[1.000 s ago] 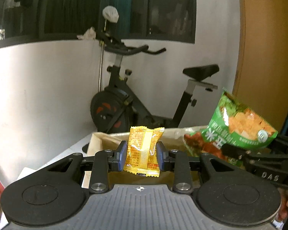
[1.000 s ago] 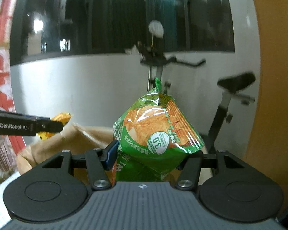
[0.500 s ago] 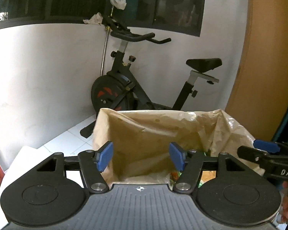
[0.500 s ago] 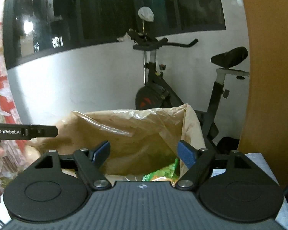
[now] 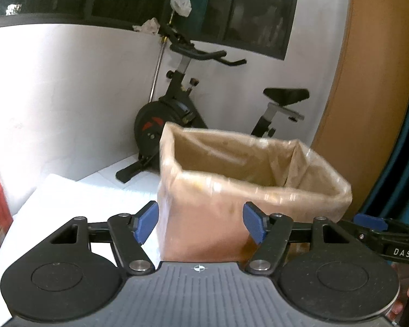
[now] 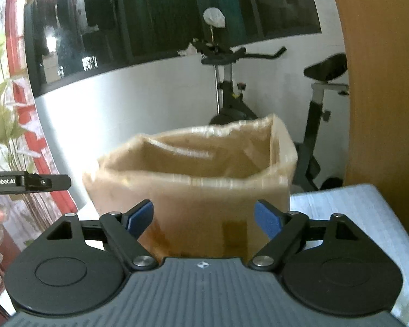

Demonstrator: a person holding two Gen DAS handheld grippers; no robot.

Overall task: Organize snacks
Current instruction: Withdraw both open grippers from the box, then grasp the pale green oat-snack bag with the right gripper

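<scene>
Both claws stood empty: the left gripper (image 5: 201, 224) and the right gripper (image 6: 204, 219) had just been opening, nothing between their blue pads. Just beyond them, the plastic-lined brown box (image 5: 259, 190) sat on the white table (image 5: 76, 199), contents hidden.

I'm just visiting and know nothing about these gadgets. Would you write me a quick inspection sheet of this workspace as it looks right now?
Surface: white tabletop, bare where visible.
Job's things: brown bag-lined box standing open; no snack visible from these angles.
Clutter: nothing seen on the tabletop.
Grippers: left gripper open, nothing between its blue pads, jaws have just been opening; right gripper likewise open and unloaded, jaws have just been opening.
Cables: nothing seen.
Surroundings: exercise bike behind the box, white wall, dark window, wooden panel, leafy plant at the side.
</scene>
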